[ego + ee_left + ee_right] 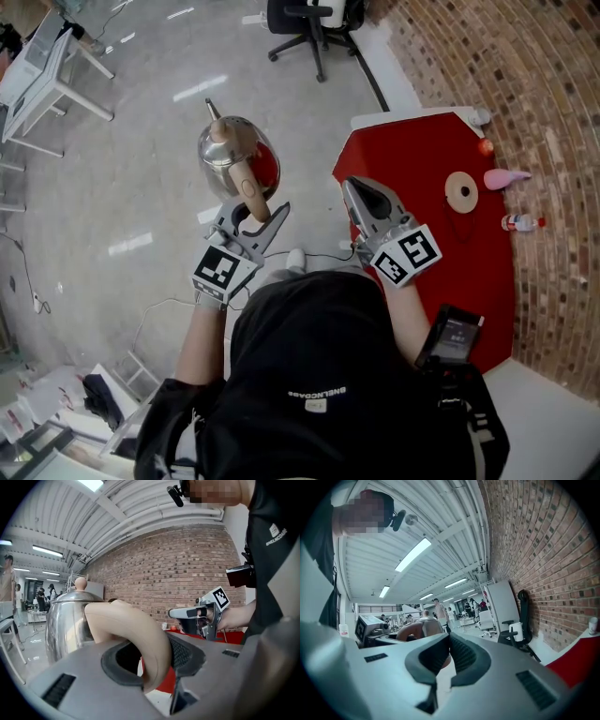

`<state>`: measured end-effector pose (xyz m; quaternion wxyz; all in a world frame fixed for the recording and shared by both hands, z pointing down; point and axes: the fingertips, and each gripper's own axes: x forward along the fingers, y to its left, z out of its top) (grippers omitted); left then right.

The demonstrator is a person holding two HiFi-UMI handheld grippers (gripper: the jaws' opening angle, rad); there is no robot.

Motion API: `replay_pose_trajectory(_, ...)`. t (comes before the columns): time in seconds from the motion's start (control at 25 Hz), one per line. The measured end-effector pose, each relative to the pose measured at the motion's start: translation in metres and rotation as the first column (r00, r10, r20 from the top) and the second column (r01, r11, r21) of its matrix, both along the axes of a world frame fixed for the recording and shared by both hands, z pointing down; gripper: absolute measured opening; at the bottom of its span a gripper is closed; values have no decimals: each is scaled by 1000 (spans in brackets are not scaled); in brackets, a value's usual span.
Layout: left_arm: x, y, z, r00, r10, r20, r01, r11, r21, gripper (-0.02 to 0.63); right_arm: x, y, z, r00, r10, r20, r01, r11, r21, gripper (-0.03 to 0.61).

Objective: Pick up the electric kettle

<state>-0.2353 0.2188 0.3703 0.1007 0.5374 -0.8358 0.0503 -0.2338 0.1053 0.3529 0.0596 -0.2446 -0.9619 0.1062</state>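
left claw (253,216) pinches kettle handle (136,630) | right claw (449,656) pressed together, empty | tip: hold kettle (234,150) level, squeeze tight

Head view looks down; both gripper views share the kettle (234,150).

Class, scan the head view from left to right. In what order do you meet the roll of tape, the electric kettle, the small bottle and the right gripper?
electric kettle → right gripper → roll of tape → small bottle
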Motion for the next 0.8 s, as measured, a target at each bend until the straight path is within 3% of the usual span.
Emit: replay_pose_trajectory(0.8, 5, -15, 4, 998, 61, -1, -61, 998, -7, 140, 4, -14, 8, 998, 55, -14, -55, 998, -3, 8)
